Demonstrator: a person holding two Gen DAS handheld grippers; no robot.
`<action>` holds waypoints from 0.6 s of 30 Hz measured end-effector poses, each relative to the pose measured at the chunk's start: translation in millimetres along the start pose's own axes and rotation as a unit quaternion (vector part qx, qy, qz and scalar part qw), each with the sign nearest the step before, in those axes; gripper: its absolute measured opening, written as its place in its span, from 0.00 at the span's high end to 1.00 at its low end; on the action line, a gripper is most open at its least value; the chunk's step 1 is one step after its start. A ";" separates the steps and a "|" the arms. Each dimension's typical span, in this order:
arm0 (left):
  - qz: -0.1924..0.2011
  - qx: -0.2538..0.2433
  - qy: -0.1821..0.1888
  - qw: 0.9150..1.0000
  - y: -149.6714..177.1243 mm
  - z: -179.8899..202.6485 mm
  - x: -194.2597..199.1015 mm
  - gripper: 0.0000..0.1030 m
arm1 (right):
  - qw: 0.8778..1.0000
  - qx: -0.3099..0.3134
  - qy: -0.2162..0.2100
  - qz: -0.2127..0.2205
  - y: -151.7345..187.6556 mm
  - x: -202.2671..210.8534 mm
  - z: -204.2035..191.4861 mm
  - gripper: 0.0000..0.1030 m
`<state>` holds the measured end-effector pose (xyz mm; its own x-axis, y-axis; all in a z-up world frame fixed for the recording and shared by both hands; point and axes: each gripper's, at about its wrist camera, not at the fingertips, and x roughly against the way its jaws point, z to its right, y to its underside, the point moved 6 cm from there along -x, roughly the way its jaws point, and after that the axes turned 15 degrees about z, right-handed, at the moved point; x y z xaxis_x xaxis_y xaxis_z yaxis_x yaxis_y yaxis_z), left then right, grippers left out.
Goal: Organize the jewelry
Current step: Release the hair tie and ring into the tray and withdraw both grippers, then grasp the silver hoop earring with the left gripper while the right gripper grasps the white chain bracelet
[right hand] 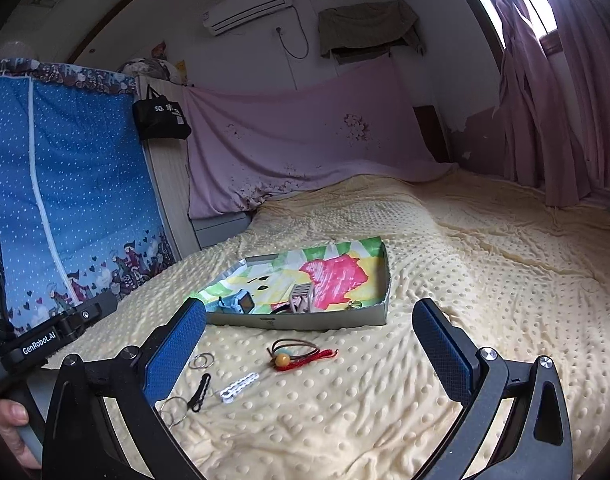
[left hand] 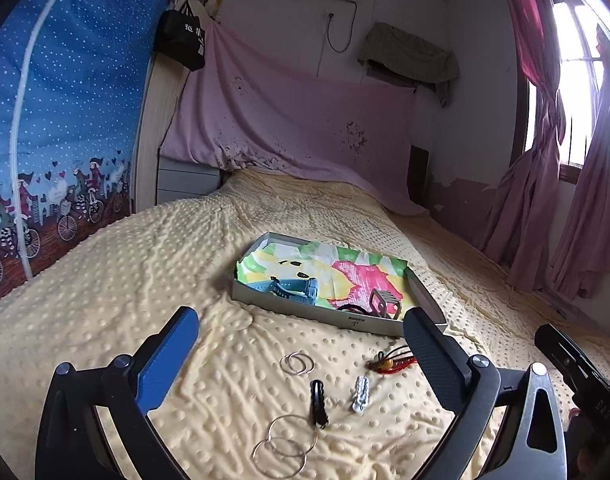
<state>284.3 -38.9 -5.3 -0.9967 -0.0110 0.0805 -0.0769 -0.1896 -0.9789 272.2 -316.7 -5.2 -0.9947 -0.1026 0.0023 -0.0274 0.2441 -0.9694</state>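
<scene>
A shallow box (left hand: 305, 312) lined with colourful paper lies on the bed and holds a blue watch (left hand: 295, 288) and a brown clip (left hand: 385, 302). In front of it on the blanket lie small silver hoops (left hand: 297, 363), large silver hoops (left hand: 285, 446), a black hair clip (left hand: 318, 402), a white hair clip (left hand: 361, 393) and a red and brown cord bracelet (left hand: 391, 360). My left gripper (left hand: 305, 344) is open above these. My right gripper (right hand: 311, 338) is open and empty above the bracelet (right hand: 301, 354), near the box (right hand: 305, 320).
The yellow dotted blanket (left hand: 145, 280) covers the bed. A blue printed curtain (left hand: 65, 120) hangs at the left, a pink sheet (left hand: 297, 120) at the back, pink curtains (left hand: 545, 200) at the right. The other gripper's body (left hand: 577, 372) shows at the right edge.
</scene>
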 end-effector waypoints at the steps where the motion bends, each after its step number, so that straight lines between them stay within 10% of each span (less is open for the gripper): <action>1: 0.002 -0.003 -0.003 1.000 0.3 -2.4 5.4 0.00 | 1.000 0.003 0.001 0.002 -1.0 5.5 -3.0 0.01; 18: -0.025 -0.024 -0.047 0.998 28.9 -63.0 62.3 0.00 | 0.998 0.033 -0.028 -0.040 28.2 44.8 -46.1 0.01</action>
<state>218.3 16.7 -40.4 -0.9849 -0.0960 0.1439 -0.1291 -0.1452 -0.9809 222.4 -269.9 -21.1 -0.9823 -0.1744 0.0687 -0.0986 0.1690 -0.9807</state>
